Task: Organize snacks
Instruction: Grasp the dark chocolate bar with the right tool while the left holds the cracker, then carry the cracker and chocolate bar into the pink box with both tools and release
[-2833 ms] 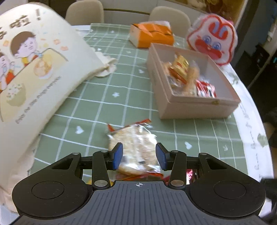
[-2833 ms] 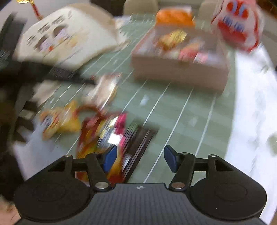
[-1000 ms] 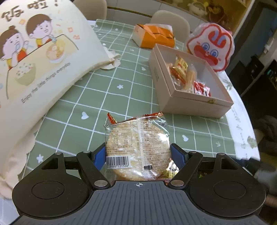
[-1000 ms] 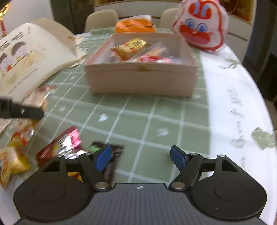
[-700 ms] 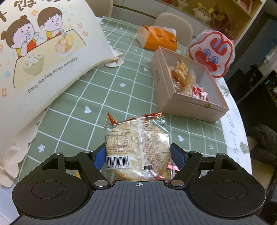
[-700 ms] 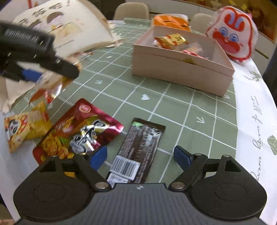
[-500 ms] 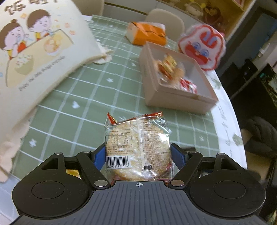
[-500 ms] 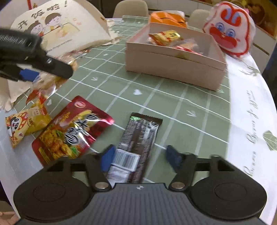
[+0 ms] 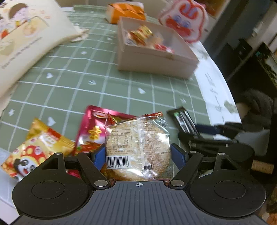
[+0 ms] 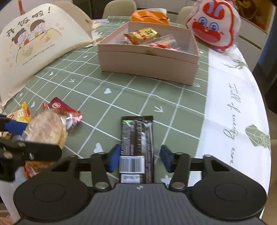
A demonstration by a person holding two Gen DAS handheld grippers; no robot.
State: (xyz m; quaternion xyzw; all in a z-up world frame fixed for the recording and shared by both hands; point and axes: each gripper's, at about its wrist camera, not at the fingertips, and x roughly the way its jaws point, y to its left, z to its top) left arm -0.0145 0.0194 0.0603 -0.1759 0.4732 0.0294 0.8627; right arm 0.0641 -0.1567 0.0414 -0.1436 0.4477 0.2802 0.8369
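Observation:
My left gripper [image 9: 138,155] is shut on a clear-wrapped rice cracker [image 9: 137,145] and holds it above the table; the cracker also shows in the right wrist view [image 10: 46,129]. My right gripper [image 10: 140,160] is open, its jaws on either side of a dark brown snack bar [image 10: 136,147] lying flat on the green cloth; the pads do not touch it. The bar also shows in the left wrist view [image 9: 183,121]. An open beige box [image 10: 148,60] holding several snacks stands further back, also in the left wrist view [image 9: 154,58].
A red pouch [image 9: 93,128] and a yellow panda packet [image 9: 34,145] lie under the left gripper. A cream printed bag [image 10: 34,43] lies at left. An orange bag [image 10: 148,16] and a rabbit bag [image 10: 213,24] sit behind the box. The table edge [image 10: 259,107] curves at right.
The left gripper has swung right and lower with the cracker, over the loose packets. The right gripper has moved forward and its jaws now straddle the dark bar.

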